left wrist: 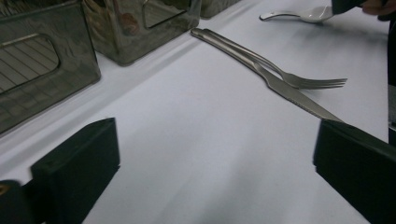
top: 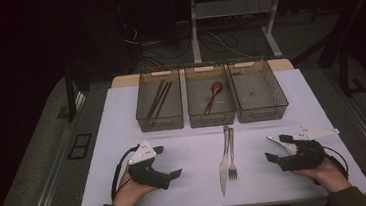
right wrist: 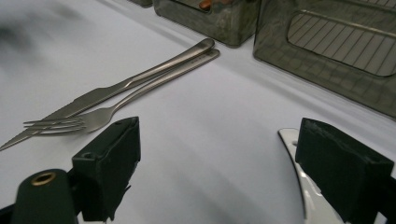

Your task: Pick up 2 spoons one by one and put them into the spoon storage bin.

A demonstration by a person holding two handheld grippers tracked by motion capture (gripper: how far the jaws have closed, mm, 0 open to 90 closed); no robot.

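A steel knife [top: 223,167] and fork [top: 232,159] lie side by side in the middle of the white table [top: 195,154], handles toward the bins. My left gripper [top: 168,161] rests low at the front left, open and holding nothing; in the left gripper view its jaws [left wrist: 215,158] stand wide over bare table, with the knife [left wrist: 289,95] and fork [left wrist: 303,82] beyond. My right gripper [top: 277,148] is open at the front right. A metal spoon [top: 278,142] lies on the table by its far jaw, seen as a shiny strip [right wrist: 303,182] just inside that jaw.
Three grey mesh bins stand in a row at the back. The left bin [top: 160,121] holds dark chopsticks [top: 160,97], the middle bin [top: 212,118] a wooden spoon [top: 214,94], and the right bin [top: 262,112] has nothing in it. Cables and desk legs lie beyond the table.
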